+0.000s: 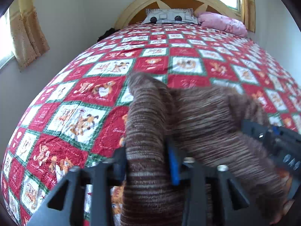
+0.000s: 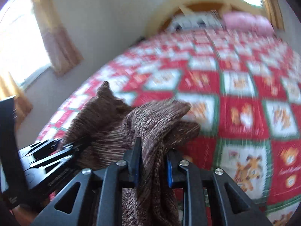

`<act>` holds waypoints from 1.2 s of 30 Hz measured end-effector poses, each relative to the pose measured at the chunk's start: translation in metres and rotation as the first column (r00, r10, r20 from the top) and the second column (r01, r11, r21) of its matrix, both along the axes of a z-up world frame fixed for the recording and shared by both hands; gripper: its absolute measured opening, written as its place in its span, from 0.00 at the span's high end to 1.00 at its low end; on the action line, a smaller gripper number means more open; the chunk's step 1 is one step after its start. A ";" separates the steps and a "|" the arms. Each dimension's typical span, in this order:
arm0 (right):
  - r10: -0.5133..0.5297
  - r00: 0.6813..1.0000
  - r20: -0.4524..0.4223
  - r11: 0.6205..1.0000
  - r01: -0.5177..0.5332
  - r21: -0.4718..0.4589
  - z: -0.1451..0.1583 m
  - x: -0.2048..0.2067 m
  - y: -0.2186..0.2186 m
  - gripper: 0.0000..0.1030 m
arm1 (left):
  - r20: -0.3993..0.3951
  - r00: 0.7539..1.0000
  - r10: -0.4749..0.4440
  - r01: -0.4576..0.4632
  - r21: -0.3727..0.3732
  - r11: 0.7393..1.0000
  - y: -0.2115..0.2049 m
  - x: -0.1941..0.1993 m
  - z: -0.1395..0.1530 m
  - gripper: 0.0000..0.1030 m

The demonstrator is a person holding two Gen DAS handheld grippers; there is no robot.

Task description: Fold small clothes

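Note:
A brown striped knit garment [image 1: 203, 113] lies bunched on the bed and hangs up into both grippers. In the left wrist view, a thick fold of it fills the gap of my left gripper [image 1: 146, 150], and both pads press on it. My right gripper [image 2: 153, 150] is shut on another fold of the same garment [image 2: 154, 118], which drapes down between its fingers. Each gripper shows in the other's view: the right one [image 1: 272, 141] at the garment's right side, the left one [image 2: 54, 150] at its left. The right wrist view is blurred.
The bed carries a red, white and green patchwork quilt [image 1: 94, 86]. A grey pillow [image 1: 169, 17] and a pink pillow [image 1: 223, 22] lie by the wooden headboard [image 1: 131, 5]. A curtained window [image 1: 26, 28] and a wall run along the bed's left side.

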State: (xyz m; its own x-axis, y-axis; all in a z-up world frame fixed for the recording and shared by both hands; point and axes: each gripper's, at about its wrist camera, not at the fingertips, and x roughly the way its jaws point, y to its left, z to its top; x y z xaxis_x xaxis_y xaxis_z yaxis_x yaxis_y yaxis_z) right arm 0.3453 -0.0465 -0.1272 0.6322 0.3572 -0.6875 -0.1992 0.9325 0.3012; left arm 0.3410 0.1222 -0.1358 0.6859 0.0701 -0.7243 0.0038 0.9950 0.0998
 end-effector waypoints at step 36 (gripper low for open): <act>0.004 1.000 0.020 0.997 -0.002 -0.082 0.010 -0.159 0.011 0.53 | -0.007 0.997 0.074 -0.074 0.031 0.997 -0.004 -0.112 -0.004 0.20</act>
